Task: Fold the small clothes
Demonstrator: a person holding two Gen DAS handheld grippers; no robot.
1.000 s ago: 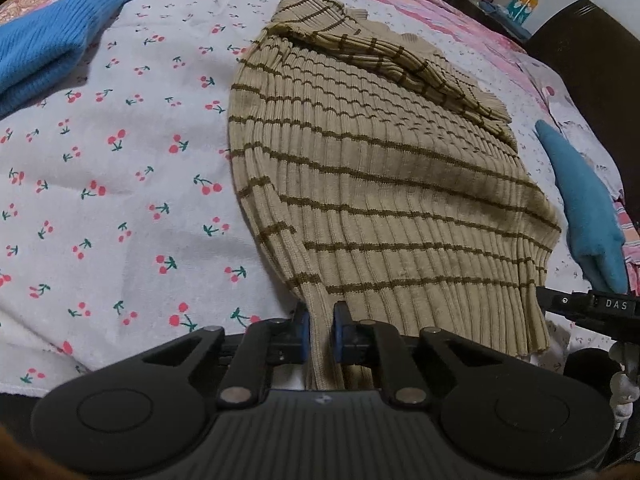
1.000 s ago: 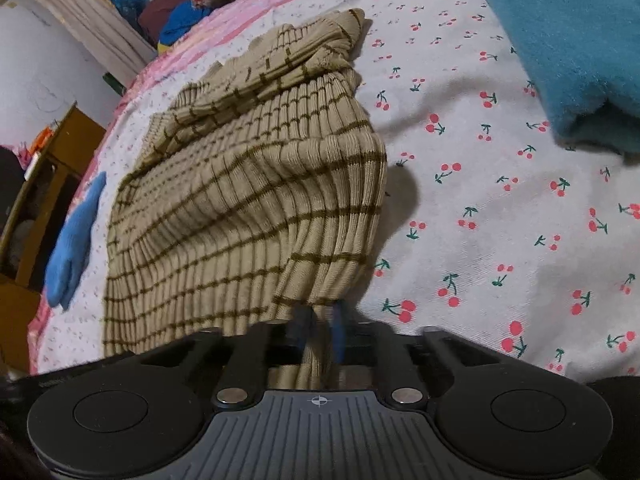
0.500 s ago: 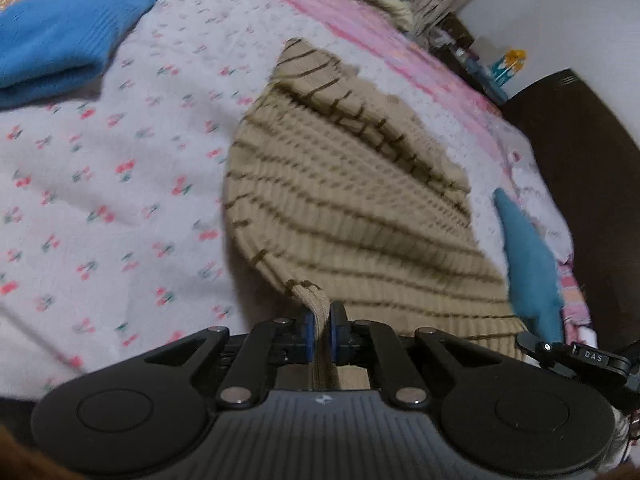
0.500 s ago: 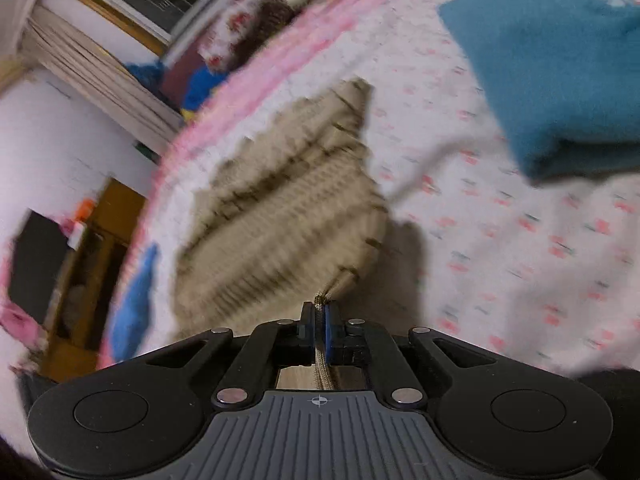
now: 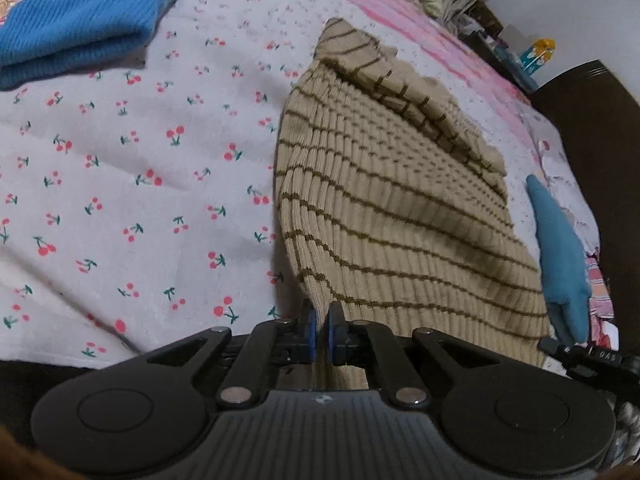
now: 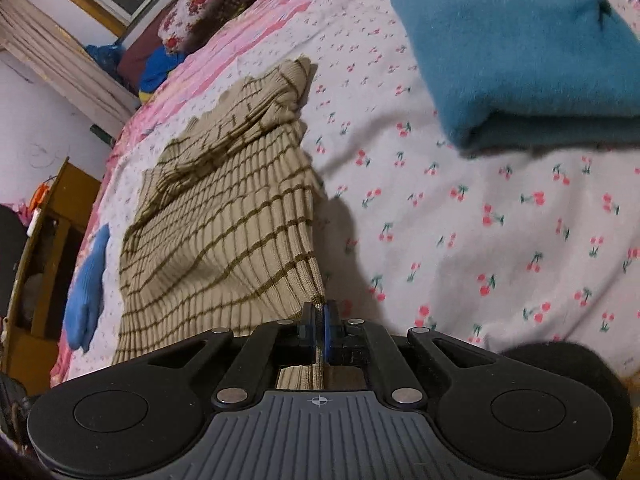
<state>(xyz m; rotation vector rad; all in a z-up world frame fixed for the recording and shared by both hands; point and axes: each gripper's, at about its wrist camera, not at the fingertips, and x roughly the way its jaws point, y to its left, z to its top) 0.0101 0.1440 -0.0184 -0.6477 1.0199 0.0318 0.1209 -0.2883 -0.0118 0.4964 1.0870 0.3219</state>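
Observation:
A tan ribbed sweater with thin brown stripes lies on the cherry-print bedsheet, its sleeves folded over its far end. My left gripper is shut on the near left corner of its hem, and the cloth rises from the bed toward the blue pads. In the right wrist view the same sweater stretches away to the left, with my right gripper shut on the near right hem corner. The hem between the two corners hangs lifted off the sheet.
A folded bright blue knit lies at the far left and a folded teal garment at the far right. The right gripper's tip shows at the left view's edge. A wooden cabinet stands beside the bed.
Both grippers have lifted the sweater's hem corners off the bed and drawn them back toward me. The cloth now slopes up from the sheet, and both views have rolled slightly.

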